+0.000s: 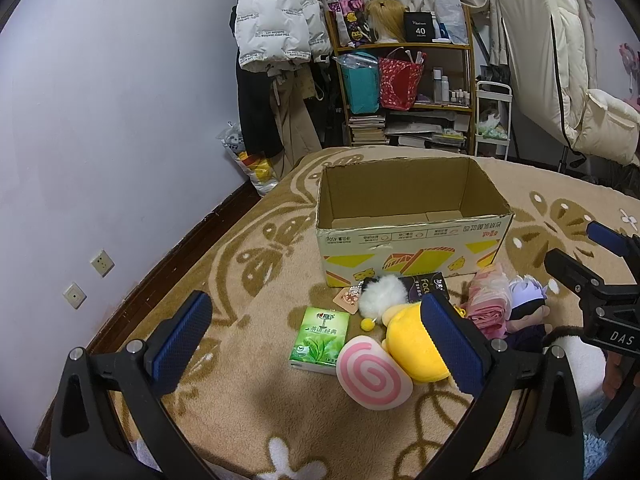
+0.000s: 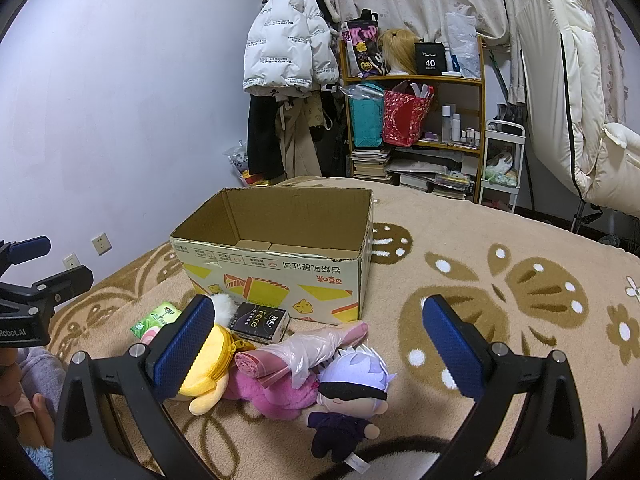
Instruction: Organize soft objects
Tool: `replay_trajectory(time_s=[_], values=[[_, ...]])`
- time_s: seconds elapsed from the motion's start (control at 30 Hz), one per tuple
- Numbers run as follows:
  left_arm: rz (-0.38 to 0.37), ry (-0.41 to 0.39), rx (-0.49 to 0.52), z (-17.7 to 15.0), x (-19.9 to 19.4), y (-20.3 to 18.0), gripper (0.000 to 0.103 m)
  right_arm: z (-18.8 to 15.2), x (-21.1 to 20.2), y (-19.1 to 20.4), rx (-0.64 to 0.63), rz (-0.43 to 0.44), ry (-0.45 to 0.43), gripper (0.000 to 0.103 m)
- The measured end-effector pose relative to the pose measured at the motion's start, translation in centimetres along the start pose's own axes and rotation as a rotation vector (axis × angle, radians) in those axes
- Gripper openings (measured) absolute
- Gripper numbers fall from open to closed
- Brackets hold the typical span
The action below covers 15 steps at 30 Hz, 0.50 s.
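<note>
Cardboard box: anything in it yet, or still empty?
Empty as far as visible: the cardboard box stands upright and open-topped, showing only bare bottom flaps. The floor behind its near wall is hidden.

Lilac wall [image 1: 120, 100], cluttered wooden shelf [image 1: 404, 76]

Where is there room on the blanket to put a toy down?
Bare blanket lies right of the cardboard box, and left of the green tissue pack. The box looks empty too. It's crowded in front of the box, around the yellow plush and doll.

Open-topped box [image 2: 280, 280]; toys [image 2: 280, 376] crowd its front.
</note>
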State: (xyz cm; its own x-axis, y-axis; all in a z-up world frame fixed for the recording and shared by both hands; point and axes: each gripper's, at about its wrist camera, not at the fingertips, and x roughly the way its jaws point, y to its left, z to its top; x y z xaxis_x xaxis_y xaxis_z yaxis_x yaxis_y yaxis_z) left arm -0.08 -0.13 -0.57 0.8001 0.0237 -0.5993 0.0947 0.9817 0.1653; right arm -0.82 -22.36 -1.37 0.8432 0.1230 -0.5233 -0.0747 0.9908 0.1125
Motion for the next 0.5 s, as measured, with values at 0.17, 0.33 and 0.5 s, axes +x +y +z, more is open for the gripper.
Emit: replay_trajectory(time_s=[0.17, 0.33, 0.5], values=[[0.002, -0.001, 0.000, -0.08, -0.02, -0.04, 0.103, 0.01, 0.00, -0.01, 0.000, 0.001, 0.001, 0.103], [0.000, 0.001, 0.001, 0.03, 0.00, -0.03, 0.103, 0.00, -0.01, 0.00, 0.000, 0.000, 0.001, 0.103], [0.005, 0.004, 0.003, -0.07, 0.05, -0.12, 0.103, 0.09, 0.00, 0.06, -0.001, 0.003, 0.007, 0.103]])
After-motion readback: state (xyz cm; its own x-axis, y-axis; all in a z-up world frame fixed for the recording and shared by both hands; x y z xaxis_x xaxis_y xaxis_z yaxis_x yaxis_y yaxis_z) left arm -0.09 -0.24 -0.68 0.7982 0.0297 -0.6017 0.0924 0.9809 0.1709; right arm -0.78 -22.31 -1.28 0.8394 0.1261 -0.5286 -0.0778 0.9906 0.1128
